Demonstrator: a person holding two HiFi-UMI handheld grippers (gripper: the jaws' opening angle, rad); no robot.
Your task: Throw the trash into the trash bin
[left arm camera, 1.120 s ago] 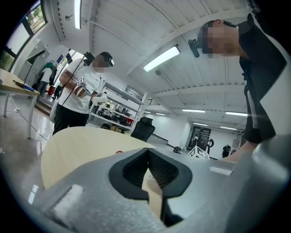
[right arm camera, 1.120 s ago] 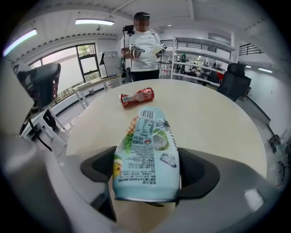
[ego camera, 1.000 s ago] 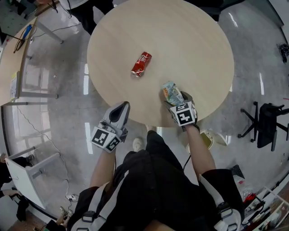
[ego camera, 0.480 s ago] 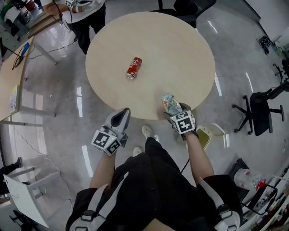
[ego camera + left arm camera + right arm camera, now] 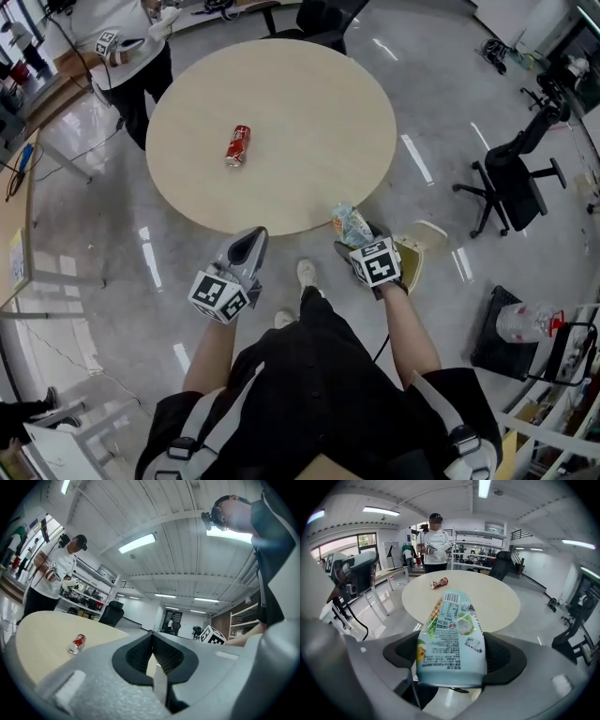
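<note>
Can (image 5: 237, 145) lies on table (image 5: 309, 112), left of centre. L gripper (image 5: 251, 234) & R gripper (image 5: 360, 232) just off table's near edge, over floor. Packet (image 5: 351, 223) sits btwn R jaws. Chair (image 5: 506, 173) well to right; person (image 5: 122, 47) behind table, far left.

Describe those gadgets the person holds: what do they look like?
The left gripper and right gripper are pale grey shells with black ribbed pads inside. Each carries a white cube of black square markers. The person wears black, forearms bare.
</note>
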